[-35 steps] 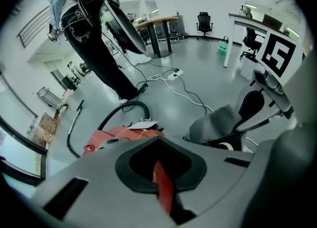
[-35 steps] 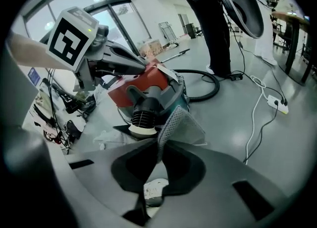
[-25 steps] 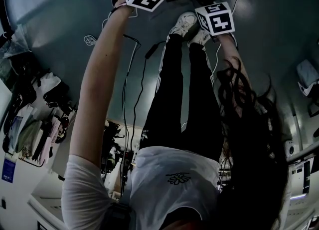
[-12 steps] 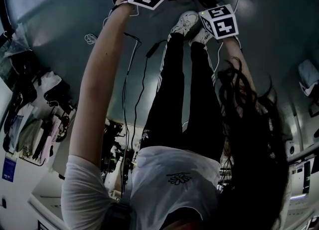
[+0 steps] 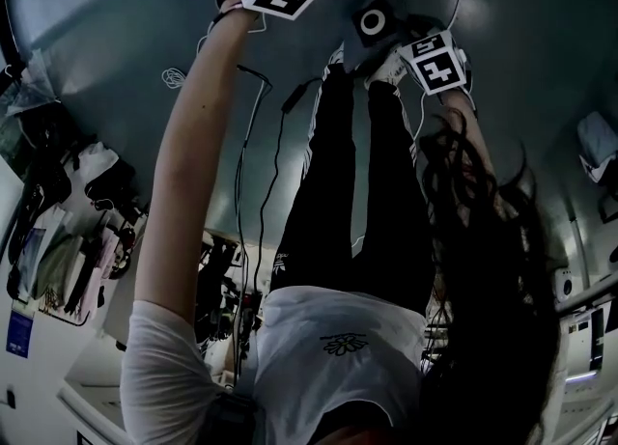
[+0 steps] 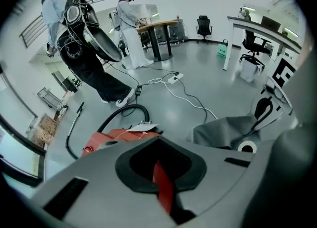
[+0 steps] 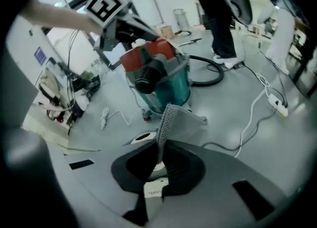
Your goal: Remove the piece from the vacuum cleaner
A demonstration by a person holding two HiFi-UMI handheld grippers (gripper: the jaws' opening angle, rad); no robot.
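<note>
The right tongs (image 7: pixel 159 155) are nearly together, clamped on the mesh edge of a grey bag (image 7: pixel 184 118). The bag rises from between them. A white ring (image 7: pixel 143 137) around a round hole sits at its lower left.

The left tongs (image 6: pixel 159 170) are clamped on a thin red strip (image 6: pixel 164 195). In the right gripper view they grip the red top of the vacuum cleaner (image 7: pixel 163 73), with a bare arm (image 7: pixel 49 14) reaching in from the left.

The bag is out of the vacuum cleaner. In the right gripper view it hangs just in front of it. In the left gripper view it is to the right of it, with a strip of floor (image 6: pixel 213 78) showing between them. The vacuum cleaner has a clear teal tub under its red top. A black ribbed hose stub (image 7: pixel 147 79) points out from the front, and the whole body leans.

A black hose (image 6: pixel 126 111) curves over the floor behind the vacuum cleaner. A thin wand (image 6: pixel 74 123) lies to its left. Beyond the hose, a white cable (image 6: pixel 185 96) runs to a power strip (image 6: pixel 174 77).

Farther back from the vacuum cleaner, 2 people are in view. 1 person (image 6: pixel 84 49), in black trousers and white shoes, bends over close behind the hose. Another person (image 6: pixel 130 34), in white, stands farther off. A black office chair (image 6: pixel 203 24) stands near the far wall.
</note>
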